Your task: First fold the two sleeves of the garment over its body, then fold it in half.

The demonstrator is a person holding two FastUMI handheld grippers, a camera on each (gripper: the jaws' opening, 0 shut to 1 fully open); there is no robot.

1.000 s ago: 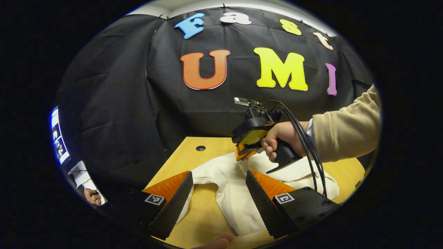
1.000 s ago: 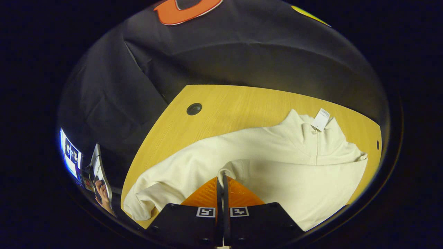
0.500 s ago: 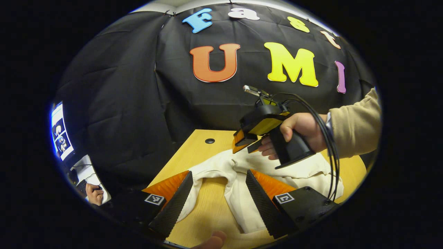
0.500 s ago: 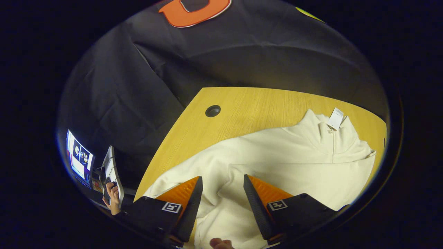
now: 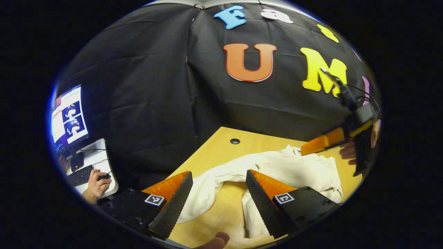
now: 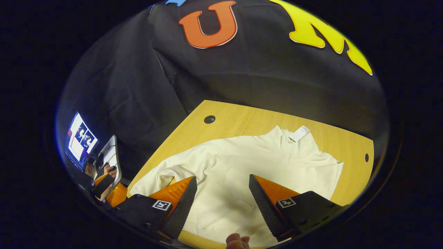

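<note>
**A:** What had just changed?

**B:** A second earlier the right hand-held gripper (image 6: 219,200) was pinched tight on a sleeve end of the cream garment (image 6: 242,166), low over its body. Half a second earlier its fingers had sprung apart, and at this moment they stood wide with nothing between them, lifted higher above the cloth. In the left gripper view that same tool had drawn off from the middle to the far right edge.

**A:** And the left hand-held gripper (image 5: 216,197)?

**B:** Its fingers stood wide apart throughout, holding nothing, hovering over the garment's left sleeve, which curved out across the bench (image 5: 214,145) near its tips.

**A:** What did that mean for the task?

**B:** I'd judge one sleeve had been let go over the body. In the right gripper view the right side of the garment ended in a straight edge with no sleeve trailing out. The left sleeve (image 6: 159,176) lay bent on the bench beside the body, not over it, so the sleeve stage looked half met, and the garment lay spread at full length, not folded in half.

**A:** Counts, left to right?

**B:** One monitor (image 5: 67,117), one person's hand at a mouse (image 5: 95,183), two hand-held grippers, one garment with one collar tag (image 6: 299,133), one bench with two holes.
</note>
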